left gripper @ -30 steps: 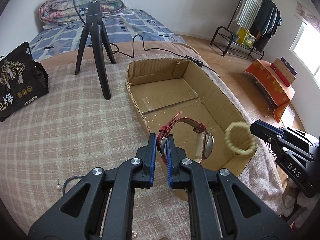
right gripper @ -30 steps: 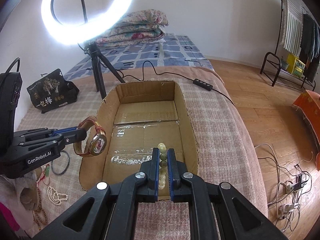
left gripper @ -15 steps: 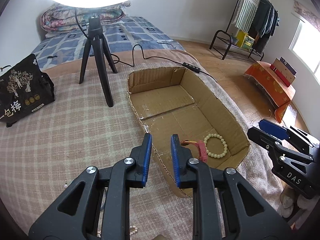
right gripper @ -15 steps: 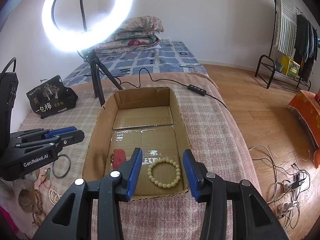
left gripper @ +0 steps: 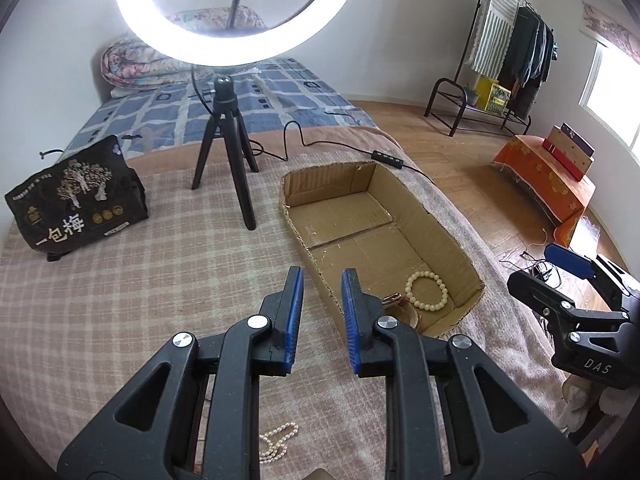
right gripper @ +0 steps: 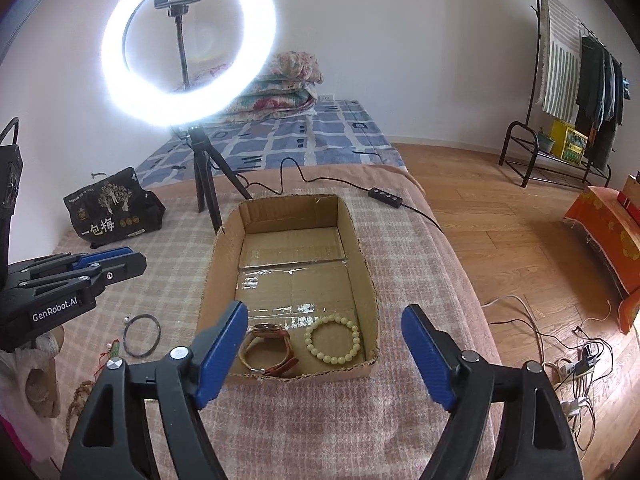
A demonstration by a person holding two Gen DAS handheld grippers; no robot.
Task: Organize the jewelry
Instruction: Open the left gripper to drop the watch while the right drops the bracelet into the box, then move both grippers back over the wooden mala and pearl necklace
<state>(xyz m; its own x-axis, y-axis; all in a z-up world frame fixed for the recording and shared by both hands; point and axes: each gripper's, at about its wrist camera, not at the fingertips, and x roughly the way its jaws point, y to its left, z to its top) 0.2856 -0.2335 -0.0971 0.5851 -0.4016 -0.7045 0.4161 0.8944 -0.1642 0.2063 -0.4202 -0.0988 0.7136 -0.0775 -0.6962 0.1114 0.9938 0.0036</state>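
- Bed with pink checked blanket (right gripper: 320, 412) fills the lower frame; woven, slightly nubby. Wood floor on the right side.
- Ring light (right gripper: 188, 44) glows upper left on a black tripod (left gripper: 224, 152); black printed bag (right gripper: 114, 208) at left.
- Cardboard box (right gripper: 362, 264), open-topped with rough-cut edges, centre frame. Inside, at its near end: leather-strap watch (right gripper: 270, 346) and pale bead bracelet (right gripper: 332, 340), side by side, apart.
- Left gripper (left gripper: 320, 310) empty, blue ribbed pads parted a little, over the blanket beside the box's near corner.
- Right gripper (right gripper: 322, 354) empty, pads spread wide, before the box's near wall.
- Loose on blanket, lower left: dark bangle (right gripper: 142, 334); pearl strand (left gripper: 276, 442).
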